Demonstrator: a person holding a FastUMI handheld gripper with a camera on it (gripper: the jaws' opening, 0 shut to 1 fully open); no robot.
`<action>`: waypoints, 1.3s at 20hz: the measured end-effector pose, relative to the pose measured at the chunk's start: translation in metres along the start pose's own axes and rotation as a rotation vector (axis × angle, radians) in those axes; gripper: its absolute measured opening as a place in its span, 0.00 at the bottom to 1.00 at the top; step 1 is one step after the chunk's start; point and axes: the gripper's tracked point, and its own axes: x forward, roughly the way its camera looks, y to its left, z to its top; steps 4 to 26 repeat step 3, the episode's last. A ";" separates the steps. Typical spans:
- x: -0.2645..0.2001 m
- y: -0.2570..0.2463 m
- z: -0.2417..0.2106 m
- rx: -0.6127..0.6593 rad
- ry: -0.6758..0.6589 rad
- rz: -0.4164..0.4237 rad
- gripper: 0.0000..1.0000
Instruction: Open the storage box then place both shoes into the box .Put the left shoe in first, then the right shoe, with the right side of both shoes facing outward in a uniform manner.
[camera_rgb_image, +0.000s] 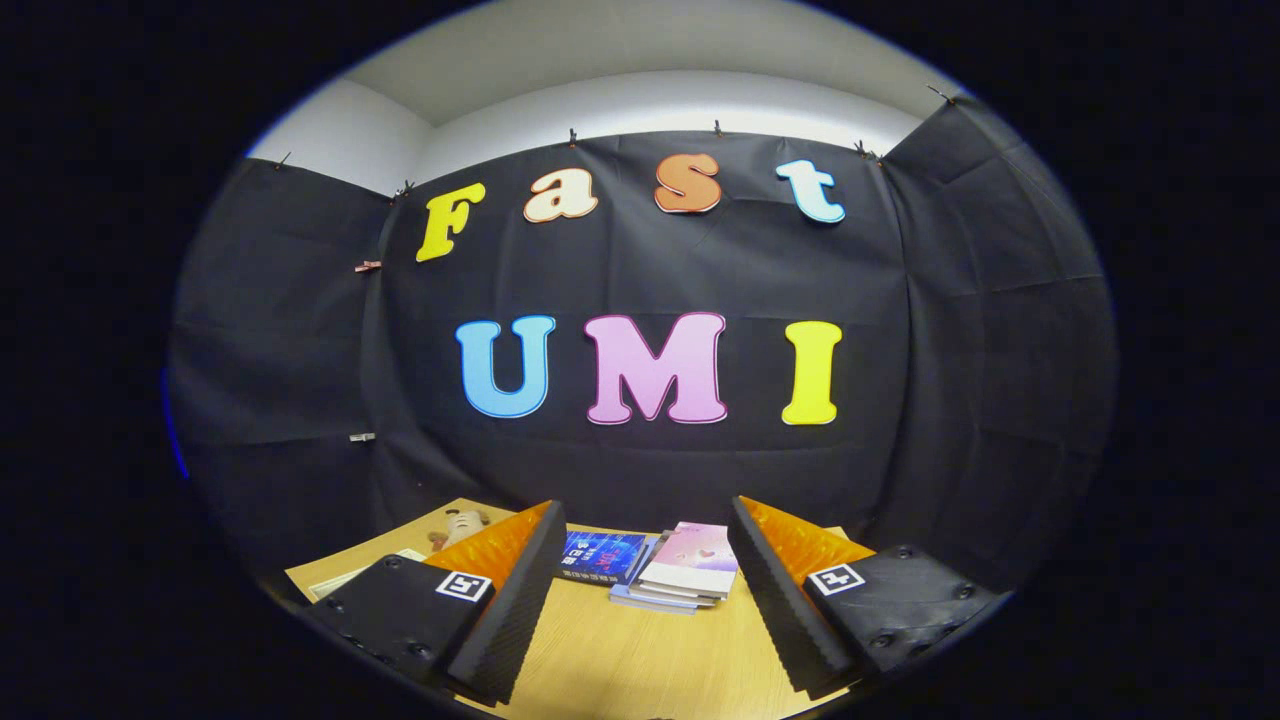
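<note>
Between the two fingers of the tool (645, 600), which are standing wide apart and holding nothing, bare light wooden counter (640, 660) is showing. Just ahead of them a small stack of thin books (688, 572) is lying flat, about four as far as I can count, with one dark blue book (600, 556) beside it. Beyond the left finger a small plush toy (458, 524) is resting alone. Judging by its level aim at the booth wall, the tool is being carried, not working. Neither storage box nor shoes are lying ahead of it.
</note>
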 end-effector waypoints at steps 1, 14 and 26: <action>-0.001 0.001 0.003 0.010 -0.012 -0.014 0.99; -0.001 0.001 0.005 0.042 -0.040 -0.048 0.99; -0.001 0.001 0.005 0.042 -0.040 -0.048 0.99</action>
